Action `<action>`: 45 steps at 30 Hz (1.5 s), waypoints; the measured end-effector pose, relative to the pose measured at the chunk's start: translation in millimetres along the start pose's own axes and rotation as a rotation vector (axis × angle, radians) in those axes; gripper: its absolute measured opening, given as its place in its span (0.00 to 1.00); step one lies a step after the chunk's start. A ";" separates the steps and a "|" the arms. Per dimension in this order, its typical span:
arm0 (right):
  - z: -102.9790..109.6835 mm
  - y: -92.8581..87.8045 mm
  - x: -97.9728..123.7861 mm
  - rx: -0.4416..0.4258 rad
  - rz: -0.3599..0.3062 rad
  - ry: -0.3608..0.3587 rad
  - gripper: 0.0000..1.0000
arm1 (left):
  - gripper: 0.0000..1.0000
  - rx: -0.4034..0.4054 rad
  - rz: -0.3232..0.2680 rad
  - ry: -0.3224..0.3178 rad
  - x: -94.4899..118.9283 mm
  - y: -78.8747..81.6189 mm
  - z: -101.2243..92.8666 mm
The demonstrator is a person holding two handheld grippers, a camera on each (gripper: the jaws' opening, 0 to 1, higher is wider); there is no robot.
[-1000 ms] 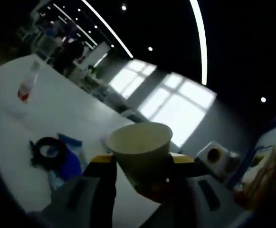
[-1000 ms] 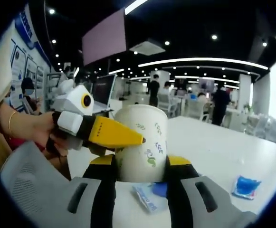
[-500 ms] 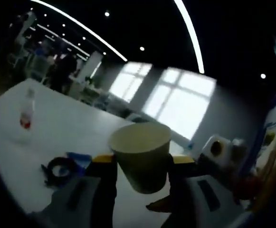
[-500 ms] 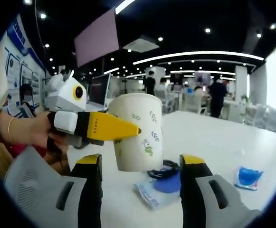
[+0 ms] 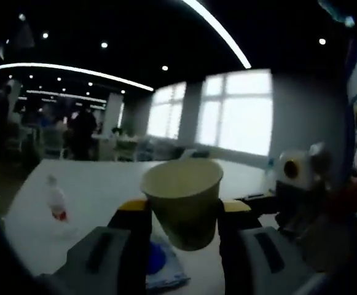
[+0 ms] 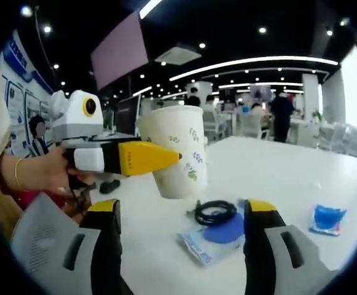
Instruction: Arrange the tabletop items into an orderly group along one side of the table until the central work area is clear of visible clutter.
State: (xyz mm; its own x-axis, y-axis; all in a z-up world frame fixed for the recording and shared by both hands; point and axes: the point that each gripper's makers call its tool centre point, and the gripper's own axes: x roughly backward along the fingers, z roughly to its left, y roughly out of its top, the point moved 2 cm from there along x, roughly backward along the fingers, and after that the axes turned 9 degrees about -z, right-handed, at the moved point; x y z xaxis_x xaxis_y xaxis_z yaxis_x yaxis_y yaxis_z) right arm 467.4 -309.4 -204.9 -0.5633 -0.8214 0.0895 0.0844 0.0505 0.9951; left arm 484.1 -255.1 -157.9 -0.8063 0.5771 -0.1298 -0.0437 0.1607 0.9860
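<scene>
Left hand-held gripper [image 5: 183, 212] is clamping the white paper cup with leaf print [image 6: 175, 157] mid-air above the white counter [image 6: 276, 184]. It should stay upright and go down beside the small clear plastic bottle [image 5: 56, 203]. Right hand-held gripper [image 6: 181, 212] is hanging wide, empty.

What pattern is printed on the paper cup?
Small green leaf sprigs on white, clearest in the right gripper view on the paper cup.

No text, brand or number can be read. A leaf print is seen on the cup [image 6: 175, 157], without lettering. Panels with pictures and lines of print are shown on the wall board [image 6: 19, 92] in the right gripper view, too blurred to be read.
</scene>
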 end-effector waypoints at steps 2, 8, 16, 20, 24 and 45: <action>-1.2 -1.2 0.1 -0.002 0.003 -0.002 0.82 | 0.40 -0.036 0.011 0.009 -1.7 -1.7 4.9; -7.6 -6.8 1.6 -0.015 0.015 -0.010 0.83 | 0.40 -0.101 0.024 0.032 -8.3 -5.1 20.9; -19.2 -16.2 -1.2 -0.038 0.033 -0.024 0.84 | 0.40 -0.175 0.044 0.072 -21.4 -12.4 48.3; -25.6 -23.3 -2.8 -0.054 0.048 -0.036 0.84 | 0.40 -0.172 0.051 0.100 -28.5 -18.7 64.9; -31.5 -29.5 -4.1 -0.067 0.060 -0.045 0.83 | 0.40 -0.176 0.057 0.121 -36.2 -26.5 81.8; -70.4 -57.3 -18.6 -0.091 0.102 -0.073 0.83 | 0.40 -0.175 0.116 0.193 -70.0 -82.4 154.9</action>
State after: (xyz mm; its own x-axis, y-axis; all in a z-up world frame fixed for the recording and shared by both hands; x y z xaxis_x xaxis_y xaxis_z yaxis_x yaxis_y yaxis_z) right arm 530.9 -337.0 -266.5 -0.6061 -0.7709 0.1958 0.2163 0.0772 0.9733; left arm 635.6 -184.7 -246.3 -0.9084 0.4180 -0.0089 -0.0318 -0.0479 0.9983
